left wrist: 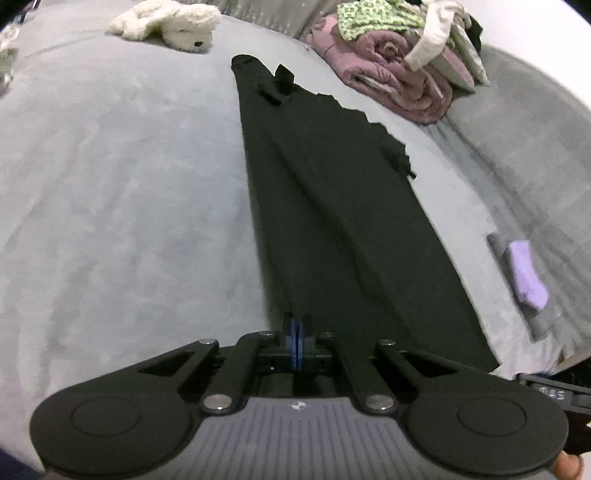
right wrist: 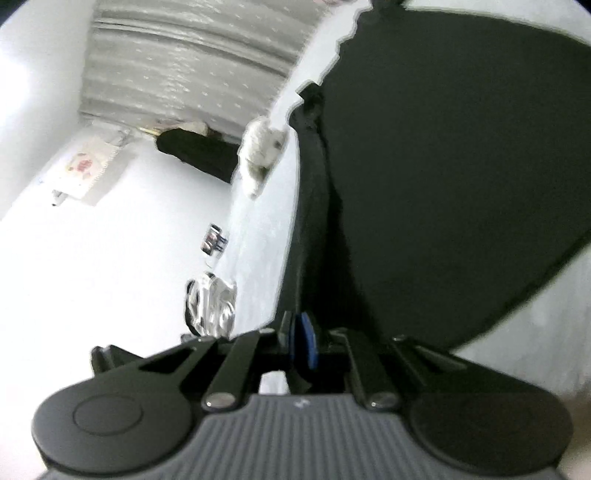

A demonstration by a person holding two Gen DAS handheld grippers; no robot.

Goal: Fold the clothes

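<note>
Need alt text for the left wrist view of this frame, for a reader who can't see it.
The left gripper, fingers shut on the near end of a long black garment, which stretches away across a grey bed. Beyond it lie a white plush toy and a pile of clothes; a purple sock lies at the right.
</note>
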